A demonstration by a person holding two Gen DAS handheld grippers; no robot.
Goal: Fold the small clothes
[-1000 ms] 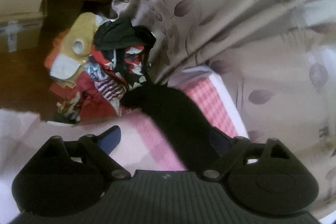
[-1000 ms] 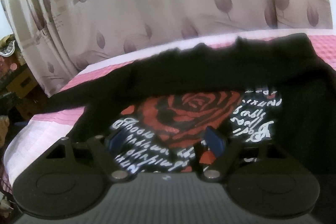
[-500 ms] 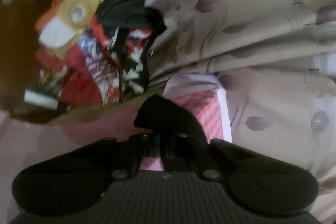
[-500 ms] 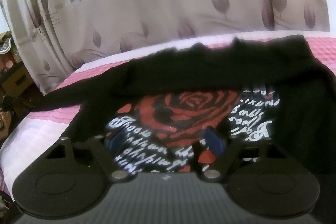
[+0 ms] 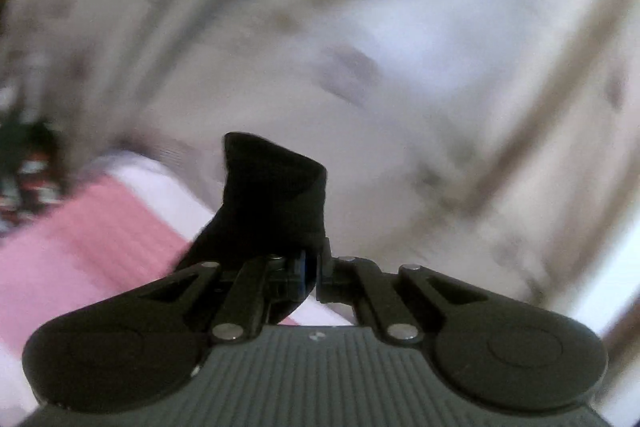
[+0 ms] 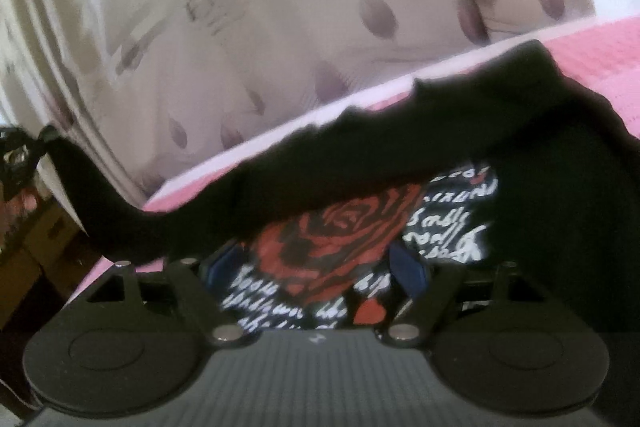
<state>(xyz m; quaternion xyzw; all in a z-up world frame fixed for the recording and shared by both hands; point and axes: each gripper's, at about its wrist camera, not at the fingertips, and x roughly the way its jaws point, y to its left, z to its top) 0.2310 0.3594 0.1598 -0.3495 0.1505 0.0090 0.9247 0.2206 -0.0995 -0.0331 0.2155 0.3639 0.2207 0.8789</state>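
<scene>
So far: fold only begun; black shirt (image 6: pixel 540 163) lies spread on the bed (image 6: pixel 608 47), rose print (image 6: pixel 332 247) up.
Left gripper (image 5: pixel 310 267): pressed together, pinching a lifted sleeve end (image 5: pixel 276 195).
Right gripper (image 6: pixel 316 267): spread, hovering over the print, holding nothing.
Left to do: sleeves and body, probably all folds.
Surface: pink checked bedcover.
Room: leaf-patterned curtain (image 6: pixel 280 27) behind; left view blurred.

Black hand-held gripper (image 5: pixel 310 273), blue pads, silver screws, ribbed grey body

White cursive script surrounds the red rose on the black shirt (image 6: pixel 448 223), but no word is legible.
</scene>
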